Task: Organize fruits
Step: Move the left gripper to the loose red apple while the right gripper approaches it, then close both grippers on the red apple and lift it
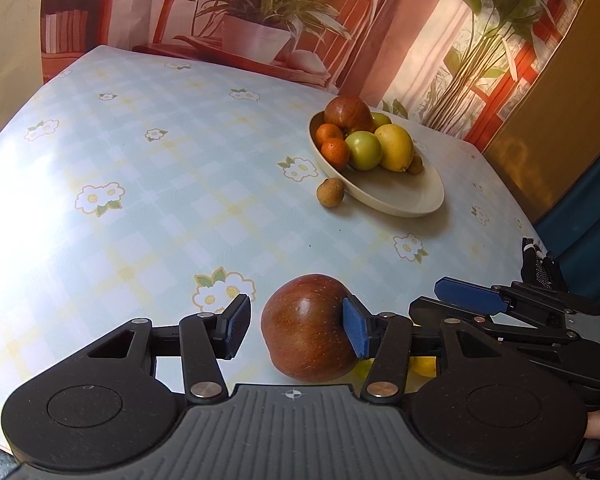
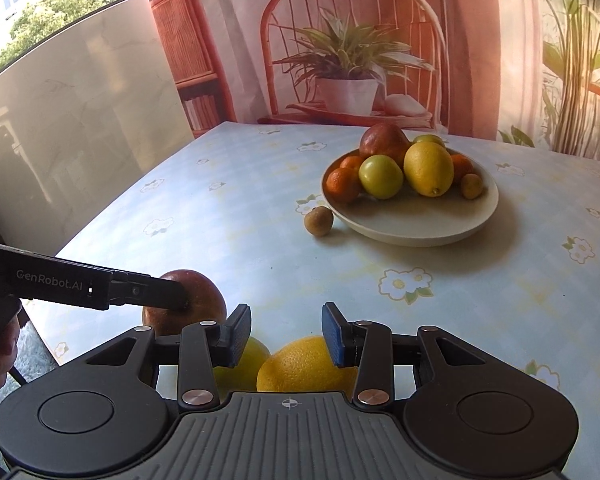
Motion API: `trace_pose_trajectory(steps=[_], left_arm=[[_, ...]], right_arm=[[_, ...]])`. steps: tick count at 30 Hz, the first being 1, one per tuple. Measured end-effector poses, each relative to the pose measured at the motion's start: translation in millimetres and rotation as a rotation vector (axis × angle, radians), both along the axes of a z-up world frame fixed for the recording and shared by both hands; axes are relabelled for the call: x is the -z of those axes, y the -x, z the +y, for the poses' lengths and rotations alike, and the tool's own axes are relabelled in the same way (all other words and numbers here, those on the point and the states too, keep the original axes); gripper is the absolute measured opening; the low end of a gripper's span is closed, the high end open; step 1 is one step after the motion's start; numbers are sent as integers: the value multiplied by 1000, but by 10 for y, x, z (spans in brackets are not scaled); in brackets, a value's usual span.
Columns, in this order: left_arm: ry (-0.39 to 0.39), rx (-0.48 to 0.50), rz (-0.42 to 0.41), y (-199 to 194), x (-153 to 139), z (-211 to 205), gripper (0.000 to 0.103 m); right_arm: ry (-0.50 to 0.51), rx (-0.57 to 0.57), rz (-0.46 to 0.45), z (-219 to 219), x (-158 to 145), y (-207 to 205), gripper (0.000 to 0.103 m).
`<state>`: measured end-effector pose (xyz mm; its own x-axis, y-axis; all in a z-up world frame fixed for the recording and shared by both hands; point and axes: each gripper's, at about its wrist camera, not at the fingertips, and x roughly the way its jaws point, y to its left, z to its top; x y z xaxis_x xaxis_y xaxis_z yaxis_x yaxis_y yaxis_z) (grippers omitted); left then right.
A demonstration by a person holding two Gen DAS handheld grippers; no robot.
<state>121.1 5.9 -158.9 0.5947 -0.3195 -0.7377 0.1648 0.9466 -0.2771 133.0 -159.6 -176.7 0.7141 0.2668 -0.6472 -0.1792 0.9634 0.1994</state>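
Left tool (image 1: 296,330) around glossy, speckled dark-red apple (image 1: 306,328) on tablecloth (image 1: 140,200).

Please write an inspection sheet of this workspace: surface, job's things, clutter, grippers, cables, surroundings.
Surface: table under a pale checked cloth with flowers.
Job's things: bowl holding fruit; small brown fruit on the cloth beside it; red apple, orange and a yellow fruit near the front edge.
Clutter: nothing seen.
Grippers: left gripper open, one pad against the apple; right gripper open above the orange.
Cables: nothing seen.
Surroundings: printed backdrop of chair and plants.
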Motion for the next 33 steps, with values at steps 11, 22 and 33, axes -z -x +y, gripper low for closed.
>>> trace_pose_trajectory(steps=[11, 22, 33], left_arm=[[51, -71, 14, -89, 10, 186, 55], [79, -81, 31, -206, 51, 234, 59], [95, -110, 26, -248, 80, 309, 59]], right_arm=[[29, -112, 10, 205, -3, -82, 43], [104, -315, 38, 636, -12, -236, 54], [152, -386, 89, 898, 154, -448, 57]])
